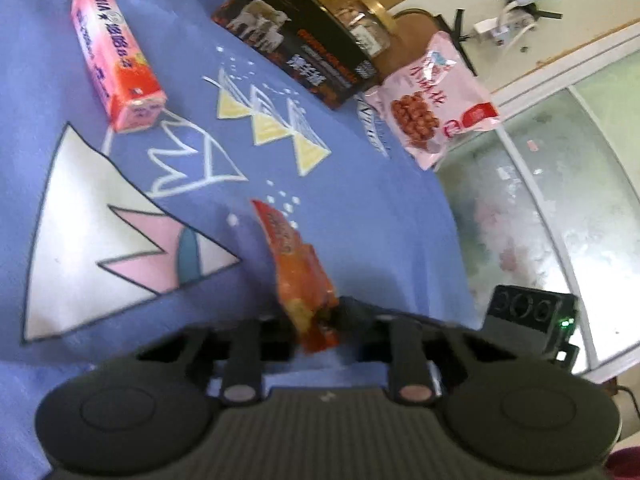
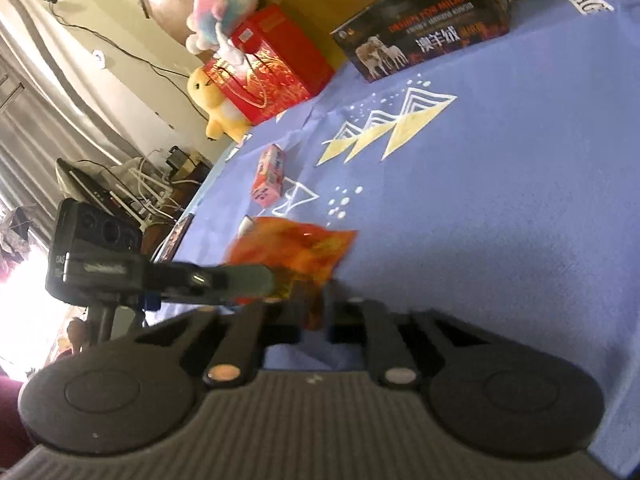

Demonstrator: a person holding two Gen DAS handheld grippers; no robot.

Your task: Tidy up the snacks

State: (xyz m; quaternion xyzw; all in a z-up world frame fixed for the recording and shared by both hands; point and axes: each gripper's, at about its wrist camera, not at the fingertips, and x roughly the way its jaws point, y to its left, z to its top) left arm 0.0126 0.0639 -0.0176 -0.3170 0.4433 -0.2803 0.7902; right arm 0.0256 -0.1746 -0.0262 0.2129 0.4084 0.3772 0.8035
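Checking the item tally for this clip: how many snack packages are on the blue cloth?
3: the orange packet pinched by both tongs, the pink carton lying far left, and the pink bag at the cloth's right edge. Others may lie out of view.

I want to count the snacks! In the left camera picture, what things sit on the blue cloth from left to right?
Pink carton → orange snack packet → black box → pink snack bag.

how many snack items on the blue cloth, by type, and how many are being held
Soft snack packets: 2, the orange packet pinched by both the left gripper and the right gripper, and the pink packet
Carton packs: 1, the pink carton
Total: 3, with 1 held
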